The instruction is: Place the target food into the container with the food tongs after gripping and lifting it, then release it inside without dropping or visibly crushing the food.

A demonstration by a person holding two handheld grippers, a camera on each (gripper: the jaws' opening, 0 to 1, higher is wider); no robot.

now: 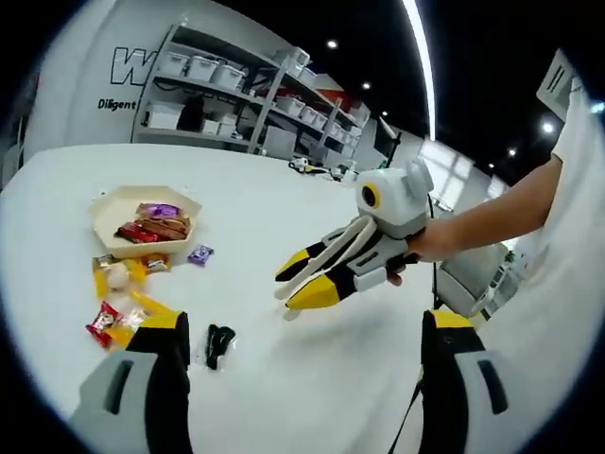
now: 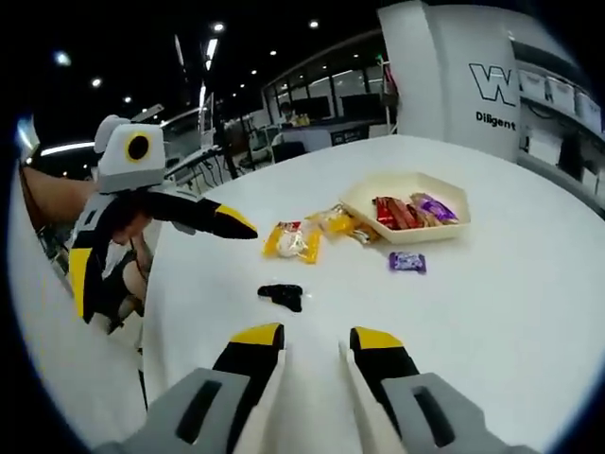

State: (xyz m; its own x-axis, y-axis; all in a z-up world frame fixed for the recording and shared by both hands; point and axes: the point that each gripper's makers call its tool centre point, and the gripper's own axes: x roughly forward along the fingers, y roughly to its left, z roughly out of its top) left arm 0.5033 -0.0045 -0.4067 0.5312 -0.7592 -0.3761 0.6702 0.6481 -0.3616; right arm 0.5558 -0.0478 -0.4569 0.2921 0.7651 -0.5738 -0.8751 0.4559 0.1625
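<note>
1. White round bench (image 1: 284, 199) carries a cream hexagonal tray (image 1: 112, 210) holding wrapped snacks: red and brown bars plus a purple packet (image 1: 158, 210).
2. Loose on the bench just beside the tray: small purple wrapped candy (image 1: 199, 253), yellow snack packets (image 1: 118, 274), a red packet (image 1: 102, 323).
3. Small black clip-like object (image 1: 218, 344) lies apart from the snacks, nearer the grippers.
4. Left gripper (image 1: 302, 331): yellow-tipped jaws wide apart, nothing between them, above bare bench.
5. Right gripper (image 2: 317, 342): jaws apart with a narrower gap, nothing held. In the left gripper view it comes in from the right, held by a hand (image 1: 416, 248), jaws pointing toward the snacks.
6. No tongs identifiable; cannot tell which item is the target food.
7. Shelving with white bins (image 1: 236, 85) stands behind the bench.
</note>
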